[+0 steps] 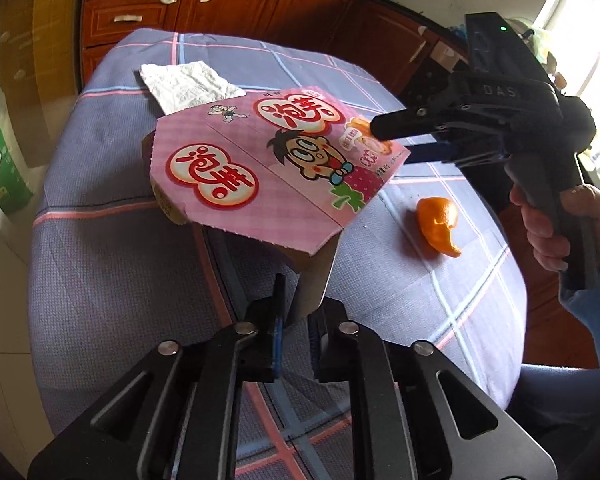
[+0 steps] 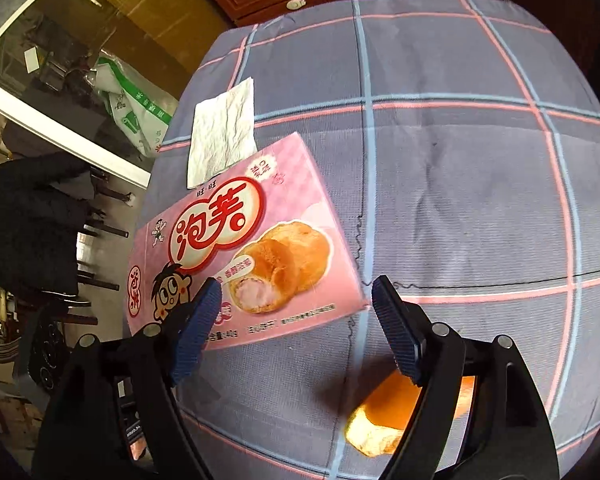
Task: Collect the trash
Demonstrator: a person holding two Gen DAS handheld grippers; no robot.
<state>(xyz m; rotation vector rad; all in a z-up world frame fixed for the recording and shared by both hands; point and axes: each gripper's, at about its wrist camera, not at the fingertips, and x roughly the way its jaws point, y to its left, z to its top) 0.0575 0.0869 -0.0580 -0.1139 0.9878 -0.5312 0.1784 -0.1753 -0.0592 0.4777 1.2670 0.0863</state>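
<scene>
A pink snack box (image 1: 260, 168) sits tilted over the checked tablecloth (image 1: 100, 248), and its brown cardboard flap hangs down between my left gripper's (image 1: 298, 320) fingers. The pads stand slightly apart from the flap, so the left gripper is open. My right gripper (image 1: 392, 142), held by a hand (image 1: 548, 232), hovers wide open over the box's right corner. In the right wrist view the box (image 2: 260, 240) lies under the open right gripper (image 2: 296, 292), touching neither pad. An orange peel (image 1: 438, 226) lies right of the box, showing again (image 2: 384, 420) beneath the right finger. A crumpled white tissue (image 1: 188, 84) (image 2: 222, 136) lies behind the box.
Wooden cabinets with drawers (image 1: 220, 4) stand just behind the table. A green and white bag (image 1: 0, 128) (image 2: 132, 108) leans on the floor at the left. The cloth (image 2: 460, 160) to the right of the box is bare. A bright window (image 1: 580, 20) is at the far right.
</scene>
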